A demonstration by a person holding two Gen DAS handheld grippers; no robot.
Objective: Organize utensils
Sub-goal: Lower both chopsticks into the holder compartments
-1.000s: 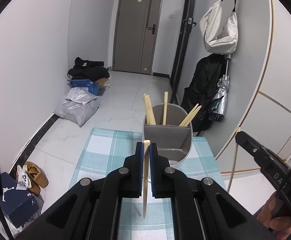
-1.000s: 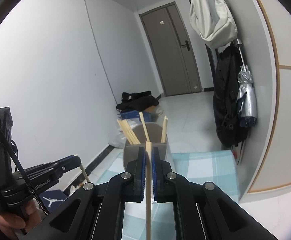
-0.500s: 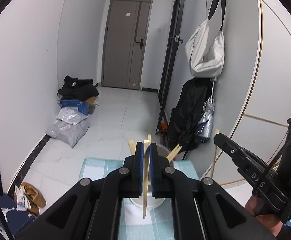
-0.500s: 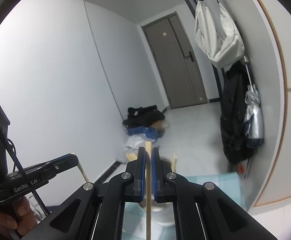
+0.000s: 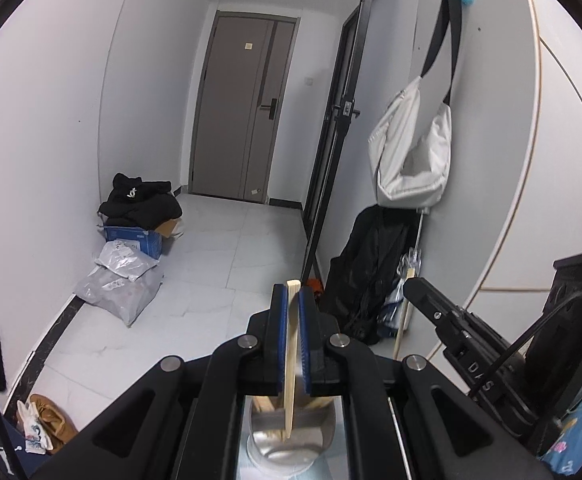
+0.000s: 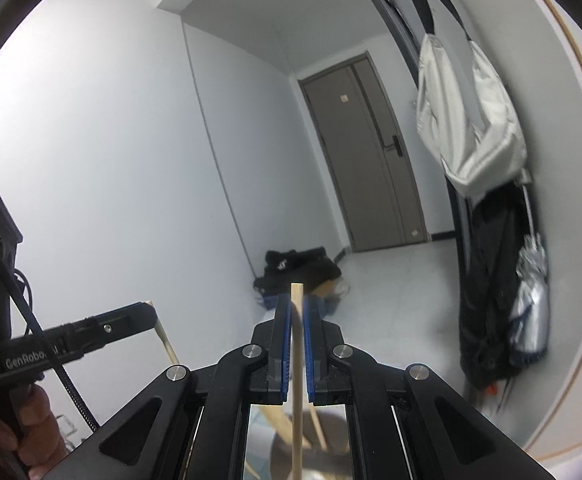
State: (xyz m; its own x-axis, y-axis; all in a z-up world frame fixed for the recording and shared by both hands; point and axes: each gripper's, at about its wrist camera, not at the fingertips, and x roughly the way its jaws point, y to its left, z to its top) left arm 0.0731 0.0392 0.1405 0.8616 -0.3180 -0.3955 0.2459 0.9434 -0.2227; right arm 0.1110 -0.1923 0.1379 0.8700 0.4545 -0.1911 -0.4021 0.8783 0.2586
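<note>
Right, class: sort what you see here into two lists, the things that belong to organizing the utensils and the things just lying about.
Part of the job:
- left tool, shut on a chopstick
- right tool, shut on a second chopstick
- utensil holder below, with chopsticks in it

Just lying about:
- white bag
- black clothes
- blue box
- umbrella

The holder with chopsticks stands below both grippers' jaws.
</note>
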